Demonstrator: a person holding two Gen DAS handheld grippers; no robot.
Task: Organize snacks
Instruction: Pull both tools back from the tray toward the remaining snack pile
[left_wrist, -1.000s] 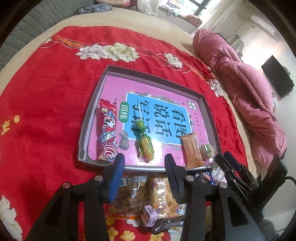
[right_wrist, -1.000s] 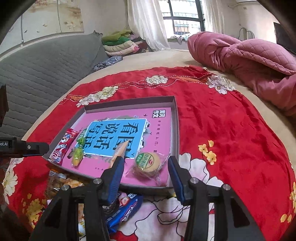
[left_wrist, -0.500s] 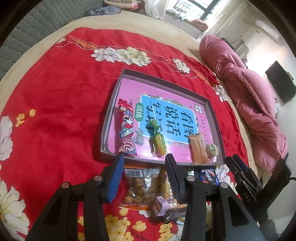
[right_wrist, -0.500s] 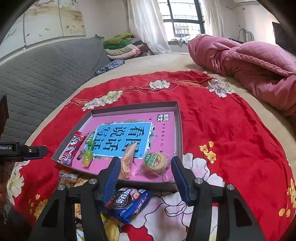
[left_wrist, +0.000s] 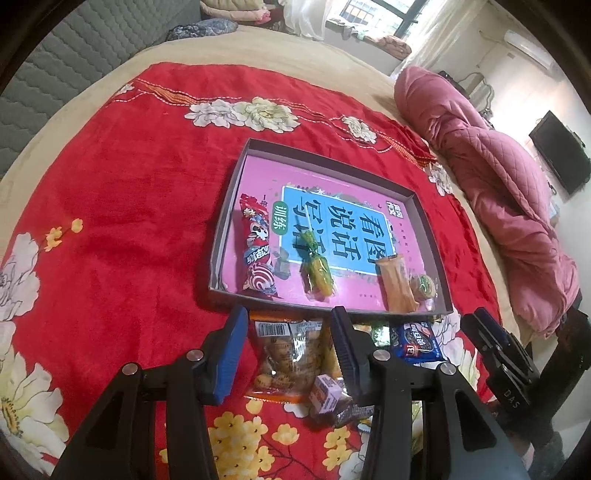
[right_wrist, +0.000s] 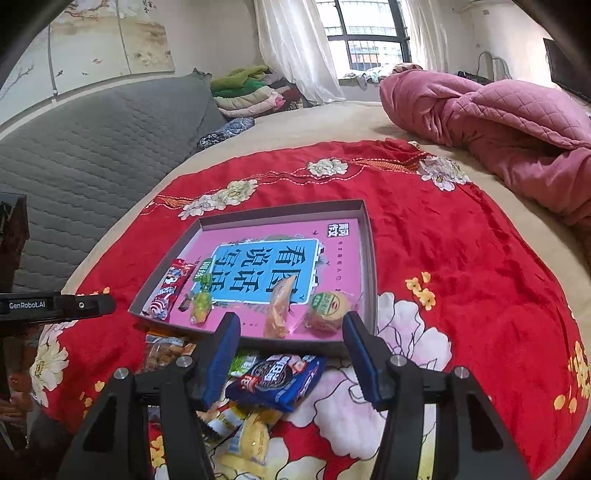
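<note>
Snacks in the tray (left_wrist: 428, 236) lie lengthwise, near to far: red packet (left_wrist: 256, 251), green candy (left_wrist: 316, 266), orange packet (left_wrist: 397, 282). Both the left gripper (left_wrist: 288, 332) and the right gripper (right_wrist: 290, 332) stand apart, holding nothing; the right's jaws have just been opening.

Left gripper (left_wrist: 288, 328): black angular plastic arms, two fingers (left_wrist: 231, 354) faced with ribbed blue pads, round silver screw heads at the pivots. Right gripper (right_wrist: 291, 334): same build, black arms, blue pads, silver screws on each finger link. Seen from the side in the other camera, each is a flat black body; the left one carries white "GenRobot.AI" lettering with a small screw beside it, the right one has faint raised letters on its black housing.
</note>
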